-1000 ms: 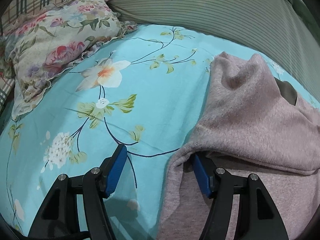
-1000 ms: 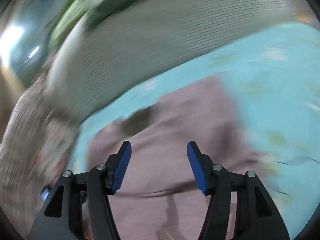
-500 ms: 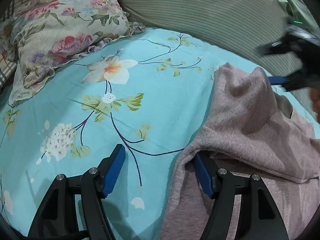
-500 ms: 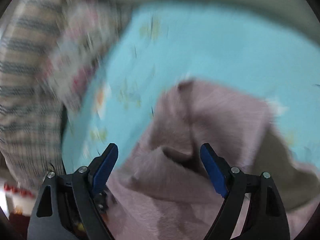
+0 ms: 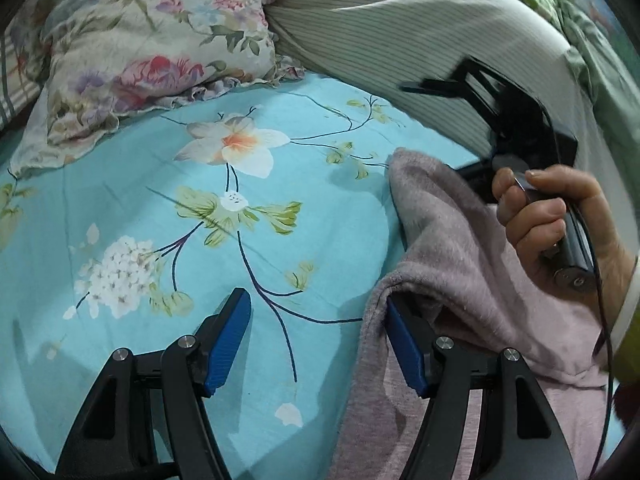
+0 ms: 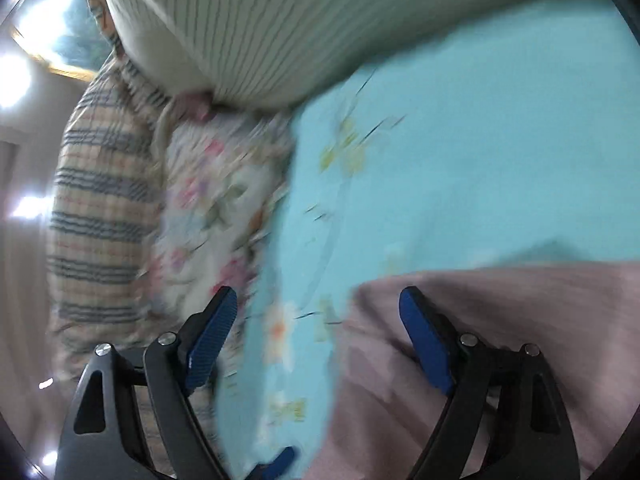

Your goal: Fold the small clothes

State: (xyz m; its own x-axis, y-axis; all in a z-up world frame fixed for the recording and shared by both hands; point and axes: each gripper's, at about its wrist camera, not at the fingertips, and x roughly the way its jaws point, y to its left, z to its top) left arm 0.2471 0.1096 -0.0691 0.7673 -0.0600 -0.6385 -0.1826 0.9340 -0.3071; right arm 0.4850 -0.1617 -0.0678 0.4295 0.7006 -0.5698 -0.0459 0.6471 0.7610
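Pink fleece garment [image 5: 460, 264] lies rumpled on the turquoise floral bedsheet [image 5: 168, 208], right beneath my two claws. My left gripper [image 5: 318, 338] stands spread, one blue pad over bare sheet, the other tucked under a fold of the fleece, pinching nothing. My right gripper [image 6: 316, 334] is also spread wide at the garment's edge, gripping nothing. Farther off sit a flowered pillow [image 5: 152, 48] and a striped cushion [image 5: 400, 32].
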